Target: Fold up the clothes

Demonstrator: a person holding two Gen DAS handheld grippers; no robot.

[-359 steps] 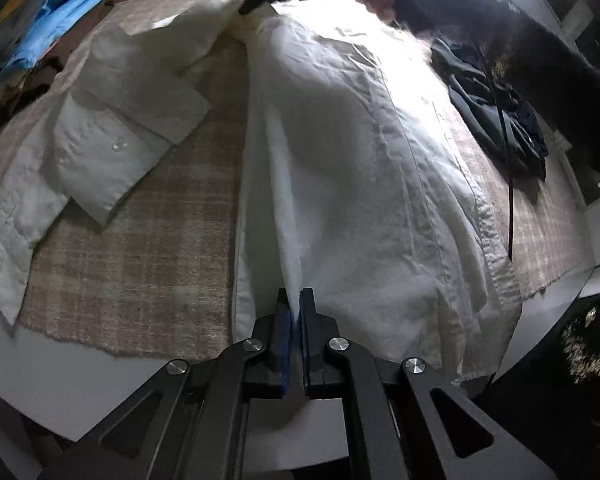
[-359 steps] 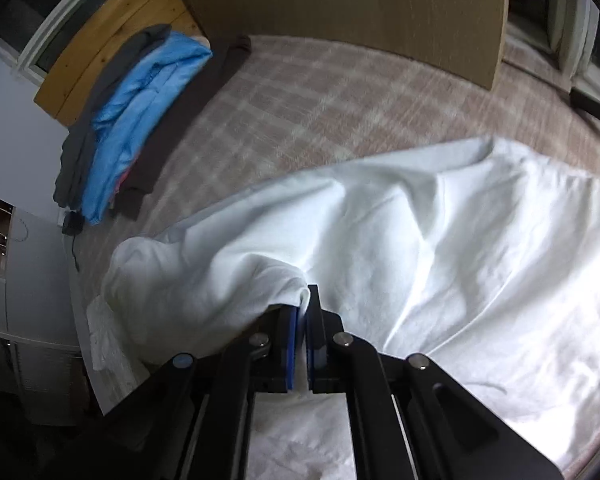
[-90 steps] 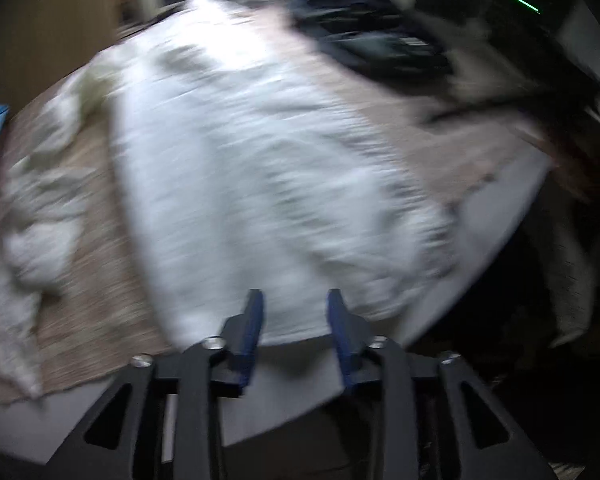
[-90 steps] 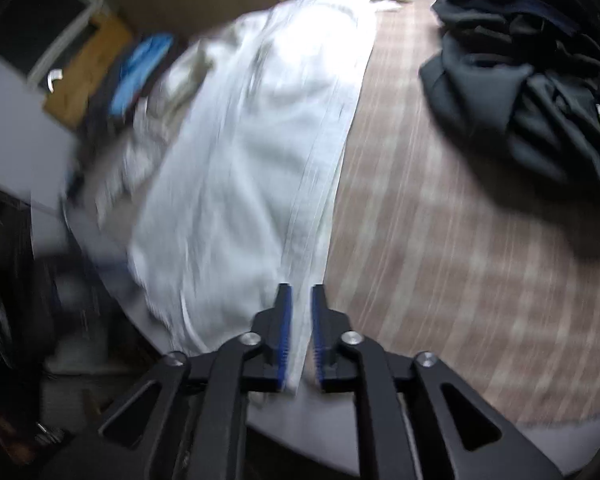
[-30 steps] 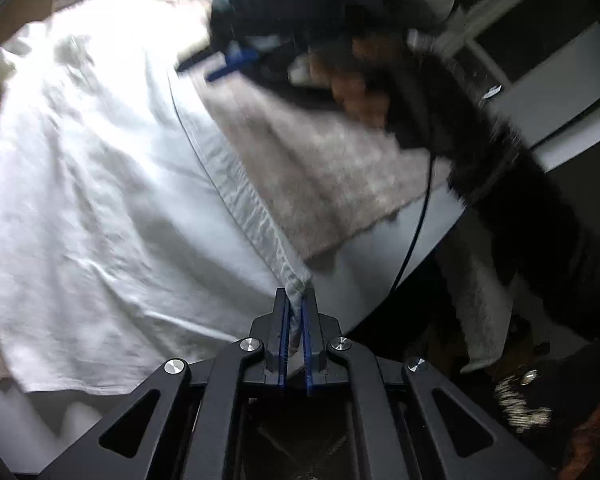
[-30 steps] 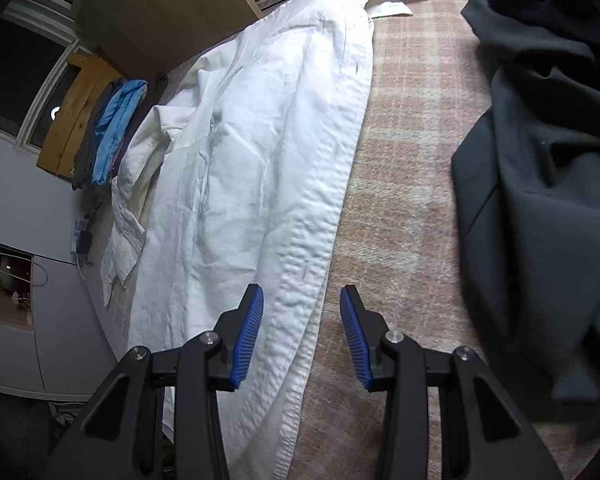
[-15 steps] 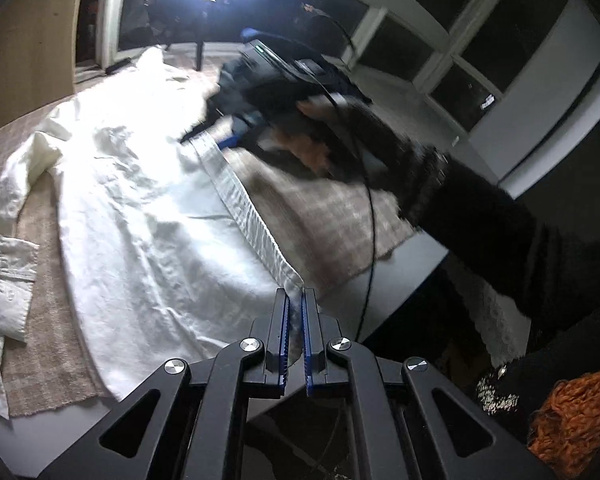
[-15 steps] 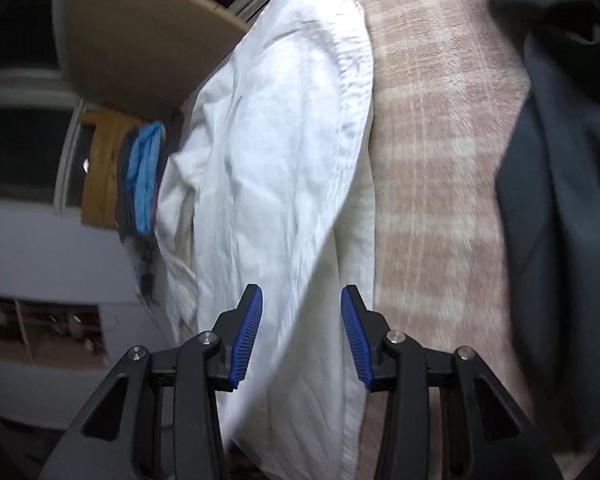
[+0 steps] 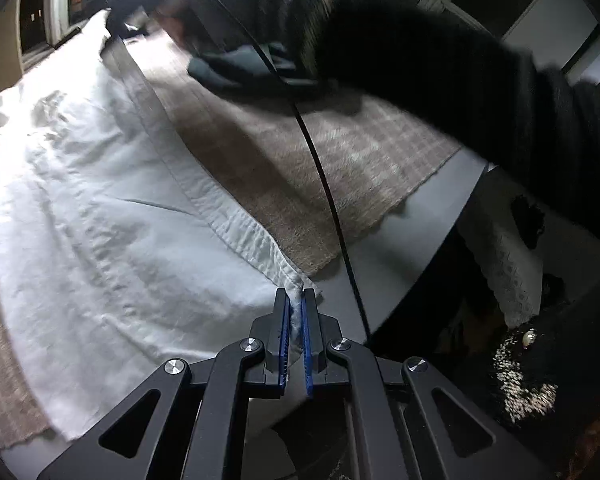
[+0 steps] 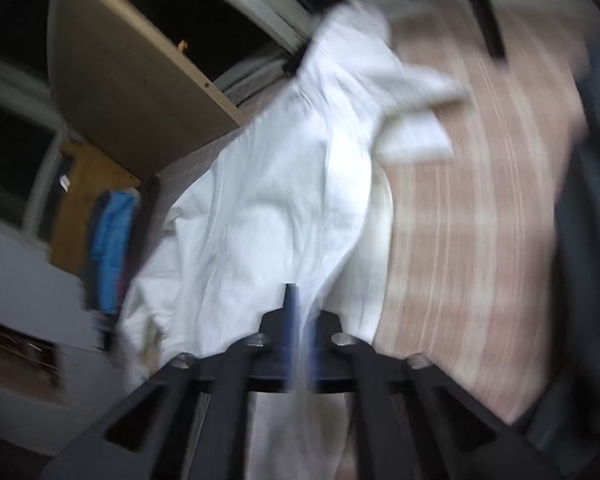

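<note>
- The white shirt [image 9: 112,216] lies spread on a plaid blanket [image 9: 340,152] over the table [image 9: 428,216]; it stretches away ahead and to the left of the left gripper [image 9: 296,316], with its placket edge running straight out from the jaws toward the far end.
- The left gripper is clamped nearly shut on the shirt's near hem corner: white cloth shows pinched between the blue pads [image 9: 283,332], right at the table's near edge.
- The right gripper [image 10: 298,320] appears, through heavy blur, with its jaws drawn together and a fold of the same white shirt [image 10: 268,216] rising between them; the collar [image 10: 412,120] lies ahead and slightly right of it.
- In the left wrist view a dark sleeve [image 9: 440,64] reaches across above the blanket toward the shirt's far end, with a black cable [image 9: 320,168] trailing back from it.
- A dark garment [image 9: 240,64] sits on the blanket to the right of the placket line, apart from the shirt.
- Step in hand, as I judge it: both ends of the front edge are gripped, ready for the first lengthwise fold.
- The next move likely calls for lifting both ends together, keeping the edge taut between the tools, and carrying it leftward over the shirt's body.
- The lift should be even, or the thin cloth may sag or slip out of either pinch.
</note>
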